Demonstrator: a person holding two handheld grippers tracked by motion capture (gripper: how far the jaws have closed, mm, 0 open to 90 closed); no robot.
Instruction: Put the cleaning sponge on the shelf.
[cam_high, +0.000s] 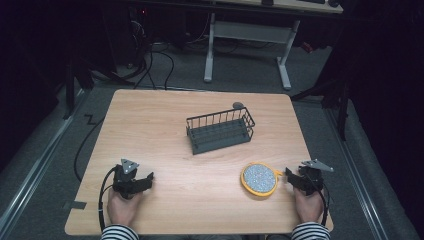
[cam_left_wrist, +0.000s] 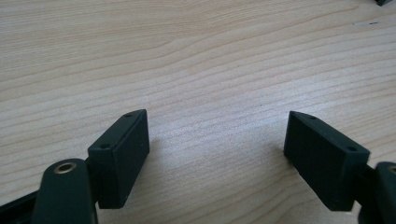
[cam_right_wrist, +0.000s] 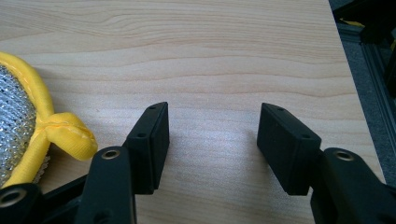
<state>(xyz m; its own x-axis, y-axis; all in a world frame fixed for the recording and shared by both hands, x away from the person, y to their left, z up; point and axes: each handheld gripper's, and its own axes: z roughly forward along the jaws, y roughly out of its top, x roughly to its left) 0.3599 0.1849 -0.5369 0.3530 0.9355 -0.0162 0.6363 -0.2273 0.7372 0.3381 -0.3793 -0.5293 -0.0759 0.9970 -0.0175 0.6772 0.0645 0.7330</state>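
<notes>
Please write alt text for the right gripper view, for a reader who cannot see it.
The right gripper rests low over a light wooden table, its two black jaws open with nothing between them. Left of the jaws lies a round scouring pad with a silvery mesh face, a yellow fabric rim and a yellow loop pointing toward the gripper. The table's edge and dark floor show at upper right.

table (cam_high: 165, 125): pale wood grain | rack (cam_high: 220, 131): dark grey wire | scrubber (cam_high: 258, 179): speckled silver, yellow rim | grippers' jaws: black | sleeves (cam_high: 119, 233): black-and-white stripes
</notes>
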